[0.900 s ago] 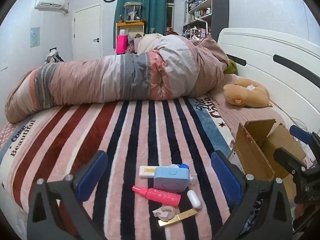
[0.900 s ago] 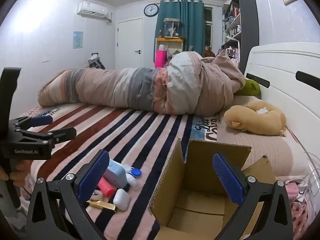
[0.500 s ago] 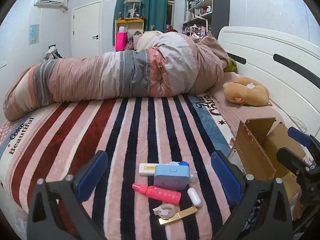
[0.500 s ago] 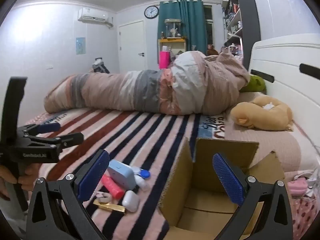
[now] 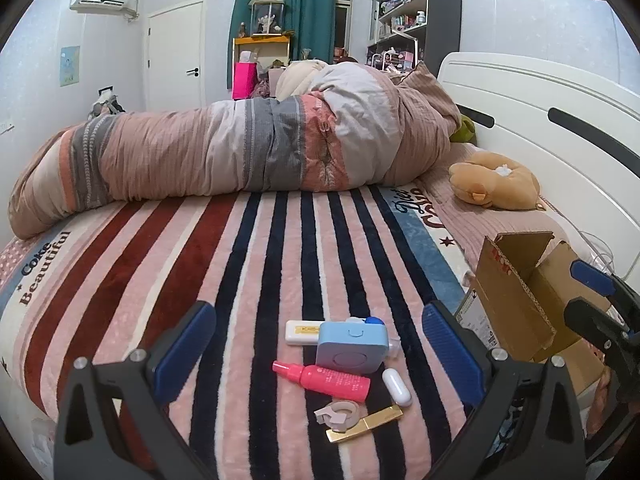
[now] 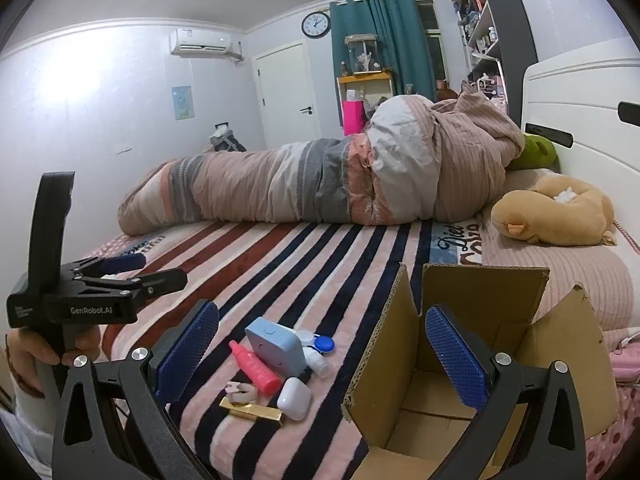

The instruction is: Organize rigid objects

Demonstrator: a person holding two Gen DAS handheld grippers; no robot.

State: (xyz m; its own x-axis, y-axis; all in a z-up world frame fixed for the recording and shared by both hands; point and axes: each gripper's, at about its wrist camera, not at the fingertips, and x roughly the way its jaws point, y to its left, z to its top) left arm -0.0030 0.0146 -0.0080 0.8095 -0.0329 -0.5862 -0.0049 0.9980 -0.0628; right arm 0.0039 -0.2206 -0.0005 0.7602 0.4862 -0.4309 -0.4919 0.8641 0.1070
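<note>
A small pile lies on the striped blanket: a light blue box, a pink bottle, a white case, a gold tube, a beige tape ring and a white tube. The pile also shows in the right wrist view, with the blue box and the pink bottle. My left gripper is open and empty, just before the pile. My right gripper is open and empty, beside the open cardboard box.
A rolled duvet lies across the far side of the bed. A tan plush toy rests by the white headboard. The cardboard box stands at the bed's right edge.
Both views have shifted slightly. The right gripper has swung left, bringing the pile more into its view. Both grippers stay open and the objects have not moved.
</note>
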